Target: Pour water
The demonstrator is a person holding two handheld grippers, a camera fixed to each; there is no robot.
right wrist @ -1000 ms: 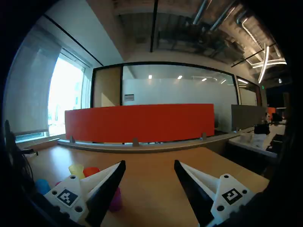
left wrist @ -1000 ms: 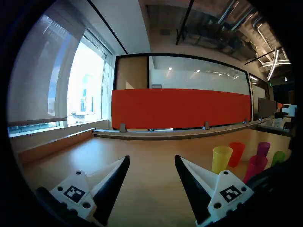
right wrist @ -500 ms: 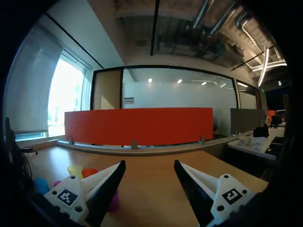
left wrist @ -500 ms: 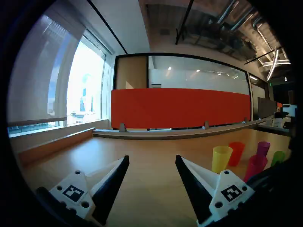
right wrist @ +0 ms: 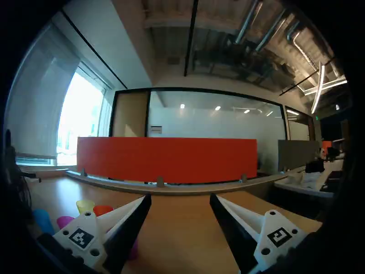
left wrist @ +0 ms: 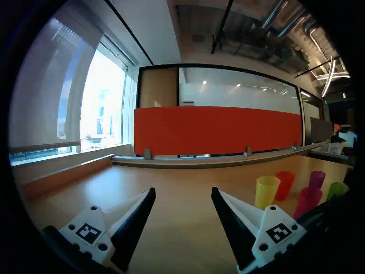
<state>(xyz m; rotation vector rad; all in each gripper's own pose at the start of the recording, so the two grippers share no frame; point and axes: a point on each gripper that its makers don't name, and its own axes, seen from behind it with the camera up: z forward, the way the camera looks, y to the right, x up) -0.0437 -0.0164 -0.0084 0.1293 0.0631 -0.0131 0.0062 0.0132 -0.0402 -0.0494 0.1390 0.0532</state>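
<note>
In the left gripper view the left gripper hangs low over the wooden counter, its fingers spread wide with only bare wood between them, touching nothing; the task's things stand to its right: a yellow cup nearest the right finger, a red cup just behind it, a magenta cup, a purple cup and a green cup farther right. They look like thin plastic tumblers, so probably light, a little springy and easy to tip or squash; a grip across the wall at about mid-height, gentle rather than hard, seems best; whether any holds water I cannot tell. An orange partition closes the far edge of the counter.

In the right gripper view the right gripper is likewise spread open and empty, its fingers clear of everything; the cups sit low to its left: the yellow cup and red cup beside the left finger, the magenta cup and a blue cup farther out; a purple one is partly hidden behind that finger.
</note>
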